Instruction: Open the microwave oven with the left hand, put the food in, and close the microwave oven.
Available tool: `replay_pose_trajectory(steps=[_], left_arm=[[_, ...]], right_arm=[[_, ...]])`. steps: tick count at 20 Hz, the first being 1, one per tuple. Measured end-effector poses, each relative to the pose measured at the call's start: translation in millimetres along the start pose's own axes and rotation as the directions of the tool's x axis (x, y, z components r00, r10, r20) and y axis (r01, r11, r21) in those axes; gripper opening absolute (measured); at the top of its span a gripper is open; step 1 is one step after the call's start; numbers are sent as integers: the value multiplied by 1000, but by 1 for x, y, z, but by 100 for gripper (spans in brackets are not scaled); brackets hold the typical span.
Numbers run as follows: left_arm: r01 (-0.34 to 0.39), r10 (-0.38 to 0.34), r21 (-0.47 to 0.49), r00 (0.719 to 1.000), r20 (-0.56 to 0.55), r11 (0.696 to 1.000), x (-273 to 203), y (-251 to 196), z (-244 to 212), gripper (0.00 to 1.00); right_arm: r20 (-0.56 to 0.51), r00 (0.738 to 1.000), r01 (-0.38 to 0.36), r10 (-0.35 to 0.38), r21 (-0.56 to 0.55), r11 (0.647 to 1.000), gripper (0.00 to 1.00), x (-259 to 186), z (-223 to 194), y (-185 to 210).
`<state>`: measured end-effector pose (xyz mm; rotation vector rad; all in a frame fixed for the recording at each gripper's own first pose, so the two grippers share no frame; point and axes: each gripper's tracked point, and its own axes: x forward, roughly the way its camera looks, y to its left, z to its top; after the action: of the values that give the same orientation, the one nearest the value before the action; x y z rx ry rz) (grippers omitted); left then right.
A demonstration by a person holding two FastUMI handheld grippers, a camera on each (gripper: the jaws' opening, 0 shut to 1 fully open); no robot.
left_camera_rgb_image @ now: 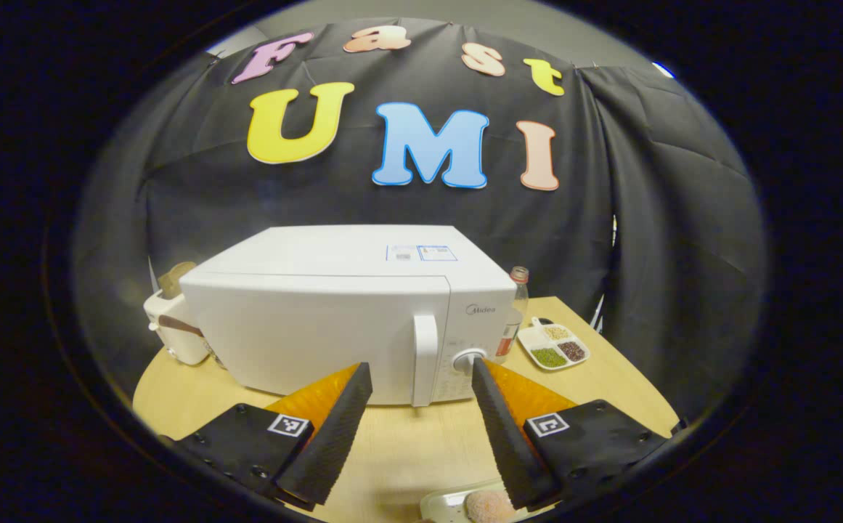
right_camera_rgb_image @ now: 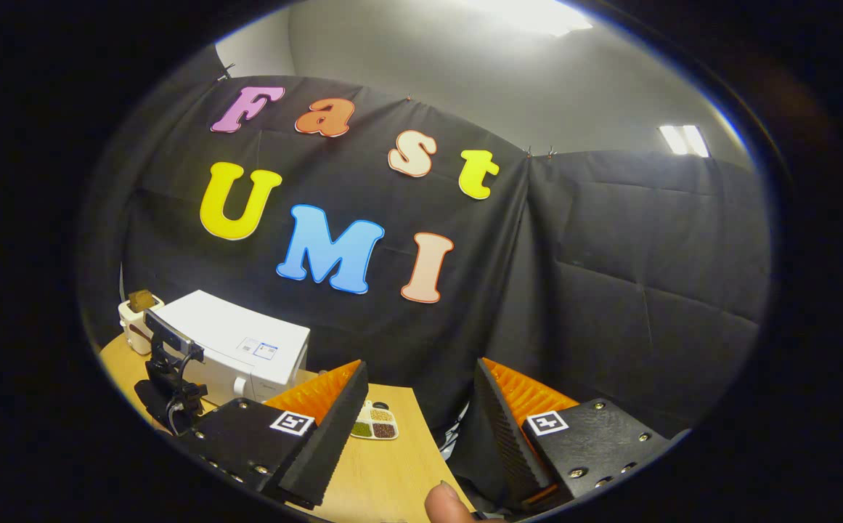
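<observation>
I hold both grippers wide apart and empty: left gripper (left_camera_rgb_image: 421, 381) faces the shut microwave (left_camera_rgb_image: 334, 319), right gripper (right_camera_rgb_image: 421, 381) over the table (right_camera_rgb_image: 385, 465) edge.

Table (left_camera_rgb_image: 392, 443), light wood, rounded edge. On it: white microwave oven (left_camera_rgb_image: 334, 319) (door closed), centre; white toaster (left_camera_rgb_image: 174, 327) at its left; clear bottle (left_camera_rgb_image: 514, 312) at its right; divided dish of grains (left_camera_rgb_image: 553, 346) beyond that; near edge, tray (left_camera_rgb_image: 443, 505) bearing a round food ball (left_camera_rgb_image: 488, 506).
</observation>
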<state>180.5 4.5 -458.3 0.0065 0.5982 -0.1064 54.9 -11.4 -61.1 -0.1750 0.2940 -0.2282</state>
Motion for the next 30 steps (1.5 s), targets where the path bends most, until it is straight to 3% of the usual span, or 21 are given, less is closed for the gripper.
replay_pose_trajectory(steps=[1, 3, 8, 11, 12, 13, 14, 15, 17, 21, 23, 24, 27, 30], left_arm=[[1, -1, 1, 1000, 4, 1000, 11, 0, -2, 90], [-6, 6, 15, 1000, -4, 1000, 33, 2, -6, 93], [-1, 3, 44, 998, -59, 999, 87, -3, -29, 87], [-1, 3, 17, 993, -121, 1000, 102, -6, -48, 76], [-25, 28, 20, 989, -143, 999, 104, 0, -52, 59], [-41, 40, -4, 985, -170, 999, 106, 2, -56, 51], [-41, 35, -35, 987, -159, 999, 110, 1, -56, 36], [-38, 28, -50, 984, -177, 998, 107, 1, -57, 39], [-21, 14, -39, 983, -182, 999, 107, 2, -58, 37], [46, -40, 42, 990, -137, 998, 106, 2, -57, 22], [32, -24, 53, 989, -144, 998, 107, 2, -60, 19], [22, -15, 47, 990, -137, 999, 105, 2, -59, 11], [19, -15, 28, 992, -124, 999, 104, 1, -60, 10], [52, -40, 108, 993, -107, 993, 104, 1, -61, 12]], right_arm=[[-11, 1000, 12, -12, -13, 1000, 91, 0, -2, -2], [-29, 999, 27, -27, -22, 999, 91, 0, -6, -5], [-46, 997, 63, -65, -44, 997, 90, -2, -7, -17], [-40, 995, 86, -88, -46, 995, 91, -4, -4, -24], [-43, 995, 87, -89, -42, 995, 91, -5, -6, -25], [-43, 995, 86, -88, -40, 995, 91, -7, -5, -25], [-40, 995, 89, -91, -44, 995, 91, -10, -5, -26], [-33, 995, 93, -95, -50, 994, 91, -12, -4, -28], [-25, 995, 100, -102, -58, 993, 90, -17, -3, -31], [-27, 995, 93, -94, -35, 995, 91, -31, -6, -32], [-14, 995, 102, -103, -39, 994, 91, -40, -4, -37], [-5, 994, 109, -109, -41, 993, 91, -45, -3, -40], [5, 992, 124, -124, -43, 991, 90, -60, -4, -50], [15, 991, 137, -137, -23, 990, 91, -75, -9, -64]])
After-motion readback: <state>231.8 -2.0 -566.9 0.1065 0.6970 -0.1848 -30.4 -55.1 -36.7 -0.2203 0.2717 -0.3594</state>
